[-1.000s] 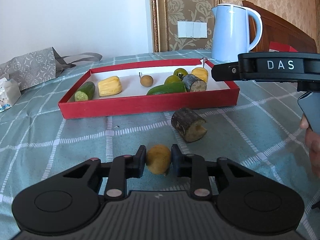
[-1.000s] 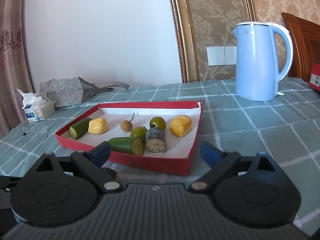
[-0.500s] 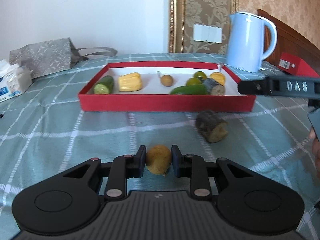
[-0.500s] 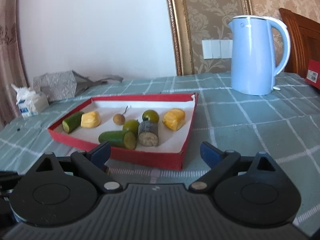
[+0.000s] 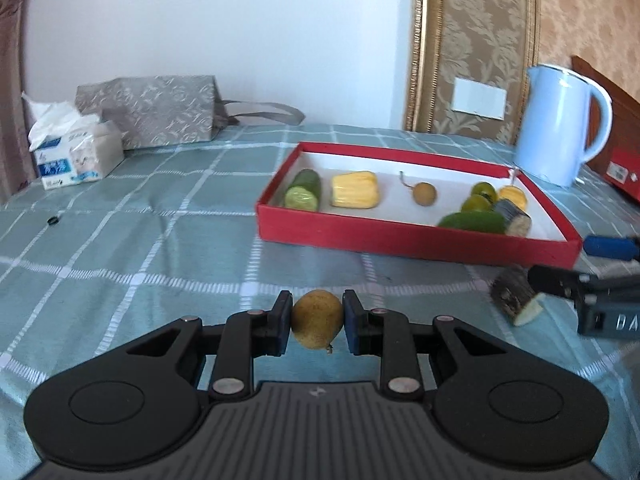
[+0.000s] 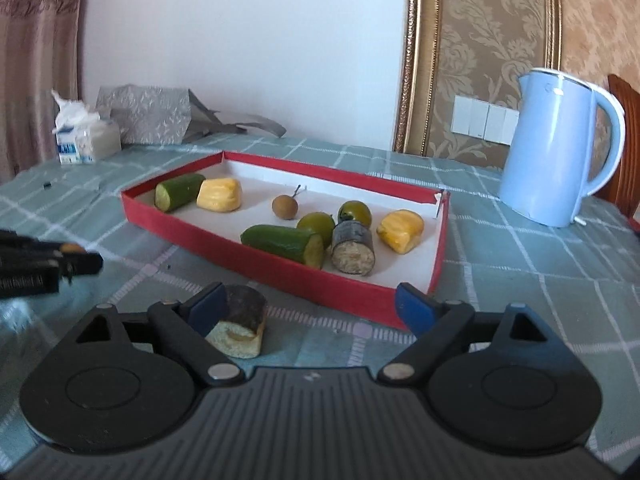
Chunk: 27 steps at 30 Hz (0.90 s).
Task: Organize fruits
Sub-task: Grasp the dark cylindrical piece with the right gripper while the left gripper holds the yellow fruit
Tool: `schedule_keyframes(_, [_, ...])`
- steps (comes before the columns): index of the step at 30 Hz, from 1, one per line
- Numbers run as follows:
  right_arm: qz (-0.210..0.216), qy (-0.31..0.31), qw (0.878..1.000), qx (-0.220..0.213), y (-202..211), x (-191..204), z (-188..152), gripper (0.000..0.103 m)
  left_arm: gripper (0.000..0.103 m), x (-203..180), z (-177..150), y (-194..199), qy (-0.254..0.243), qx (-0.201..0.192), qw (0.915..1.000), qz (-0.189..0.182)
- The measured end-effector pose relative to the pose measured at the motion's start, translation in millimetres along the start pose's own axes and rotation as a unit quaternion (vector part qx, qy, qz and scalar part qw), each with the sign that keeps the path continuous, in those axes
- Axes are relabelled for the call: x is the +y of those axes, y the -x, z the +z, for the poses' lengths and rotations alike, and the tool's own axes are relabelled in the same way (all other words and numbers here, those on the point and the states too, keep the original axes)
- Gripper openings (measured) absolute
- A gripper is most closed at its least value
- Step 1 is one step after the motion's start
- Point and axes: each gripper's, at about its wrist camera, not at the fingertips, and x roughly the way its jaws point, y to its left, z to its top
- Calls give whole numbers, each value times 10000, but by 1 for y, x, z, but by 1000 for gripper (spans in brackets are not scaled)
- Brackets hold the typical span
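Your left gripper [image 5: 316,322] clamps a small, firm, round tan-yellow fruit [image 5: 317,323] across its middle, while your right gripper [image 6: 310,306], jaws closing but not yet gripping, straddles a stiff, rough, dark-barked cane stub [image 6: 241,326] best pinched on its bark sides.

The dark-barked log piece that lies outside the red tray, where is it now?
The dark-barked log piece lies on the green checked tablecloth before the red tray, beside the closing right gripper's left finger.

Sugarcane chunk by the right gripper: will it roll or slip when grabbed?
The sugarcane chunk lies on its curved side, so a nudge could roll it. It looks stiff and woody, so probably won't squash. The right gripper, now closing, has only one pad near it.
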Motion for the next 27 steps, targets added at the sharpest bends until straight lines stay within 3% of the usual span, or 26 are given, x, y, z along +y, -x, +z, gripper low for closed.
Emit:
schedule_keyframes(8, [317, -215, 9993, 0, 1, 3, 2, 89, 26, 7, -2, -6, 152, 112, 9998, -119])
schedule_keyframes(14, [295, -29, 9995, 119, -4, 19, 1, 89, 26, 7, -2, -6, 170, 115, 9996, -184])
schedule_keyframes(15, [290, 29, 9994, 190, -7, 23, 0, 87, 26, 7, -2, -6, 174, 109, 9996, -178])
schedule_keyframes(20, [248, 181, 9986, 440, -19, 35, -1, 57, 26, 8, -2, -8, 219, 138, 9994, -222])
schedule_keyframes(22, [264, 214, 9977, 578, -24, 37, -3, 51, 26, 7, -2, -7, 222, 131, 9994, -236])
schedule_keyframes(27, [261, 174, 9979, 575, -25, 34, -3, 51, 26, 7, -3, -7, 230, 152, 9993, -262])
